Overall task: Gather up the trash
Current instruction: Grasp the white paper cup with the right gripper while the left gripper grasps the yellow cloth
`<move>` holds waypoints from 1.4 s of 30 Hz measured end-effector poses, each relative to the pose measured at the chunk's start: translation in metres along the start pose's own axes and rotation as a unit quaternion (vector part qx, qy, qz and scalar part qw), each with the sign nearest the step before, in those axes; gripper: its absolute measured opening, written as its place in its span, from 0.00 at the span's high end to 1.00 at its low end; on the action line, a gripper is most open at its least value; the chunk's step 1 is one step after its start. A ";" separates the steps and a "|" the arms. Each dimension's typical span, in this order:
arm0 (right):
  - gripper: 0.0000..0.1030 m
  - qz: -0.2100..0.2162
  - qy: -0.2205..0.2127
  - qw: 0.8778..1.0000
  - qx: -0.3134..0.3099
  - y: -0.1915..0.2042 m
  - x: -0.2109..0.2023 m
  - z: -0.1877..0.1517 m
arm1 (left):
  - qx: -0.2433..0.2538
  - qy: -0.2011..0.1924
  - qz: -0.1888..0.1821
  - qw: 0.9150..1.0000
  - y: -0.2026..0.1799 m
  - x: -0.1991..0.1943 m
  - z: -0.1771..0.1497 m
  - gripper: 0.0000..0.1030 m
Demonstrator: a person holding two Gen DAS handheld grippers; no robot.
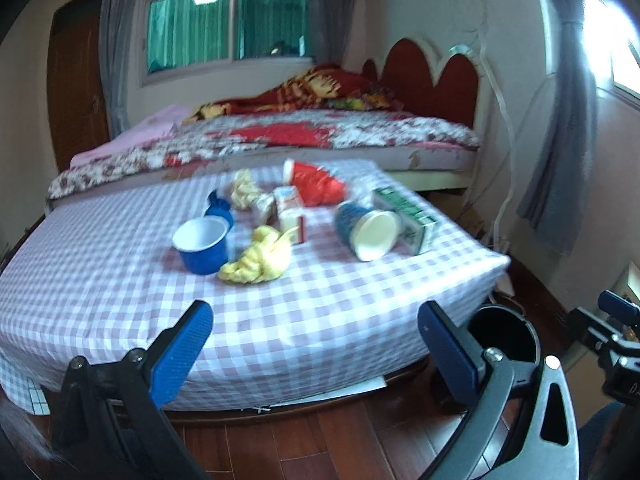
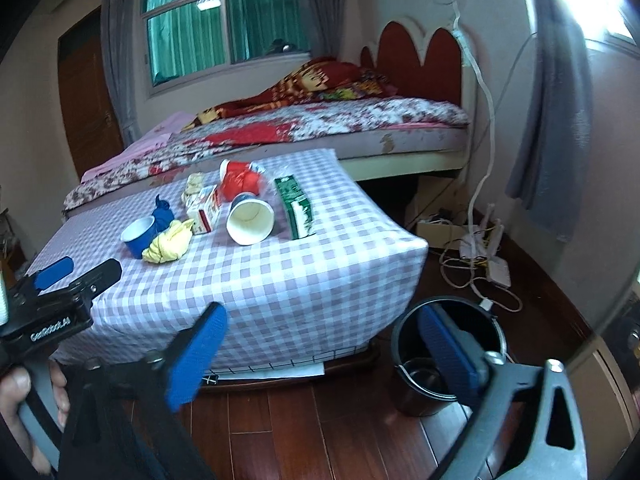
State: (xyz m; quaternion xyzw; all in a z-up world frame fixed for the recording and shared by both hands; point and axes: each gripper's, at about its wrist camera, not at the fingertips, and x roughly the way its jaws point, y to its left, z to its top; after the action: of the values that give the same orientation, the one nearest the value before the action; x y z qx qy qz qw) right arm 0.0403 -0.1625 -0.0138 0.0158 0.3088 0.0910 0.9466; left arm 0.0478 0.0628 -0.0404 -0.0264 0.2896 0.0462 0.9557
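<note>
Trash lies on a low table under a pink checked cloth [image 1: 120, 288]: an upright blue cup [image 1: 202, 246], a yellow crumpled wad [image 1: 256, 260], a paper cup on its side [image 1: 366, 230], a green carton [image 1: 408, 216], a red wrapper [image 1: 316, 184] and small white-and-red cartons [image 1: 290, 210]. My left gripper [image 1: 316, 344] hangs open in front of the table's near edge, holding nothing. My right gripper [image 2: 320, 356] is open too, low over the floor by the table's near right corner. A black bin [image 2: 416, 392] stands on the floor right behind its right finger [image 2: 448, 352].
A bed with a red patterned quilt [image 1: 280, 132] runs behind the table. Cables and a power strip [image 2: 488, 264] lie on the wooden floor to the right, near a grey curtain [image 2: 560, 120]. The other gripper [image 2: 60, 276], held by a hand, shows at the left edge.
</note>
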 end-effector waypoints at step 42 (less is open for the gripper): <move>0.97 0.162 0.040 0.981 -0.095 0.102 0.207 0.065 | -0.043 0.049 -0.028 0.997 0.056 0.156 0.019 0.53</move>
State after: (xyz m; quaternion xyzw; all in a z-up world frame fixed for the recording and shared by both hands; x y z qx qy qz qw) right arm 0.2264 -0.0224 -0.0727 -0.0281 0.3294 0.2723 0.9036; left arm 0.1821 0.1315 -0.1124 -0.0782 0.3325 0.0306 0.9393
